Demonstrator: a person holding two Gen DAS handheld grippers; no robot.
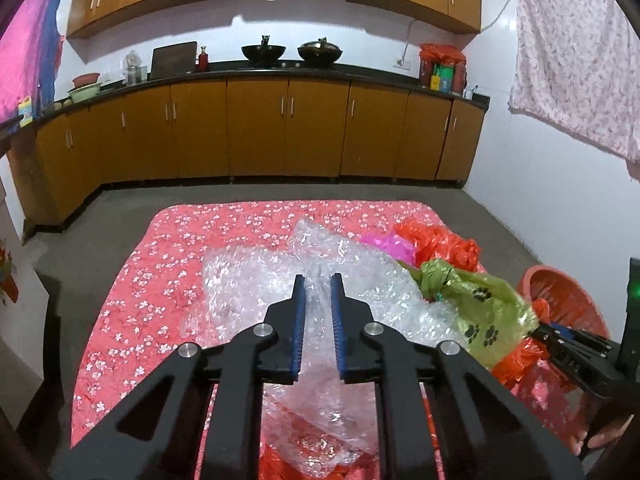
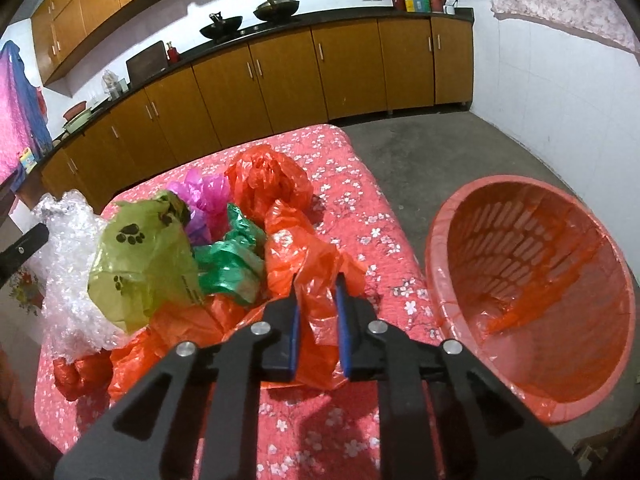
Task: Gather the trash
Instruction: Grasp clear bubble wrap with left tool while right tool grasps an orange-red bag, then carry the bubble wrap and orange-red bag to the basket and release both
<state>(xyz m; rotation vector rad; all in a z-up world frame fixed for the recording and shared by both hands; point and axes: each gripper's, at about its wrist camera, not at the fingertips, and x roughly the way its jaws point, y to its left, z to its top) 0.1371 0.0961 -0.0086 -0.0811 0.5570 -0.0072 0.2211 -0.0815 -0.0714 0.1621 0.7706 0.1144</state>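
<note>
My left gripper (image 1: pixel 318 280) is shut on a sheet of clear bubble wrap (image 1: pixel 280 276), which runs between its blue pads over the red floral table (image 1: pixel 132 280). My right gripper (image 2: pixel 318 278) is shut on an orange plastic bag (image 2: pixel 304 256). Beside it lie a yellow-green paw-print bag (image 2: pixel 140 264), a green bag (image 2: pixel 232 260), a pink bag (image 2: pixel 204 196) and another orange bag (image 2: pixel 268 180). The bubble wrap also shows at the left of the right wrist view (image 2: pixel 68 280). A red basket (image 2: pixel 532 280), lined with an orange bag, stands on the floor to the right of the table.
Brown kitchen cabinets (image 1: pixel 256 128) with a dark counter line the far wall. Grey floor (image 2: pixel 432 152) lies between table and cabinets. A white tiled wall (image 1: pixel 540 200) is on the right, with a pink cloth (image 1: pixel 572 52) hanging on it.
</note>
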